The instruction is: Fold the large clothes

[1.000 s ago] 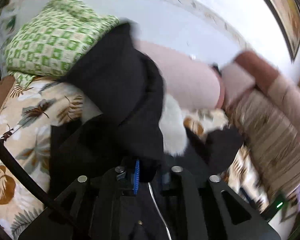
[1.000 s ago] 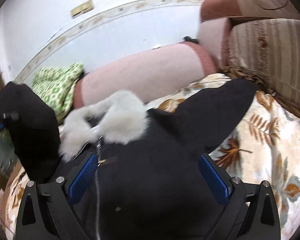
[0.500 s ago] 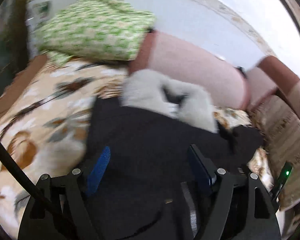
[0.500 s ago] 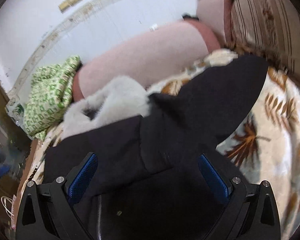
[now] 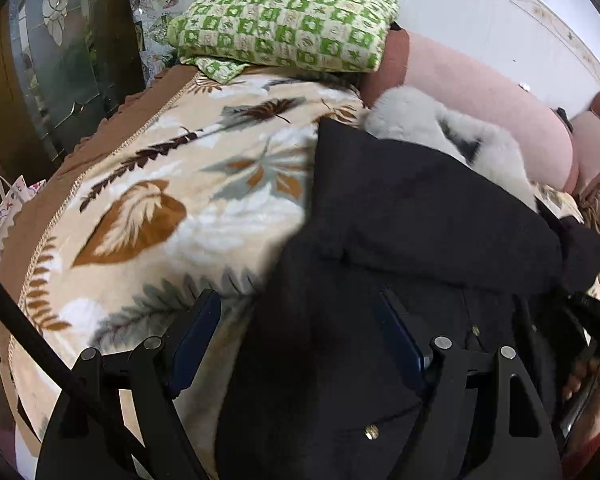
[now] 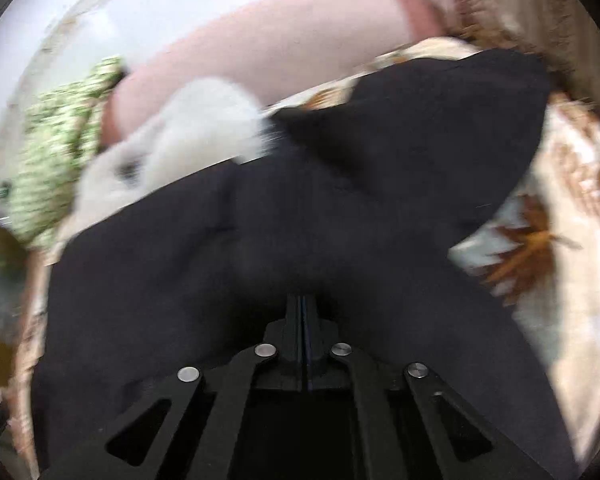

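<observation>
**Right tongs pinched, left tongs wide, coat flat on the sofa**

Your black coat (image 5: 420,208) is spread across the leaf-print blanket (image 5: 172,200) on the sofa, with its white fur collar (image 5: 432,132) up at the far end, touching the pink bolster (image 5: 500,92). One sleeve (image 6: 440,120) sticks out to the right in the right wrist view and lies on the blanket.

Your left tongs (image 5: 300,332) are wide apart and grip nothing. They hang over the coat's left edge, so one finger sits over the blanket and the other over black cloth.

Your right tongs (image 6: 303,312) are closed all the way, blue pads face to face, right down at the middle of the coat. That view is smeared and the cloth is all black there, so I honestly can't tell if there's a fold pinched between them or if they're just resting on top.

Green checked bedding (image 5: 284,20) sits folded beside the bolster's left end, apart from the coat. You can also see a bit of your right hand (image 5: 588,384) at the edge of the left view.
</observation>
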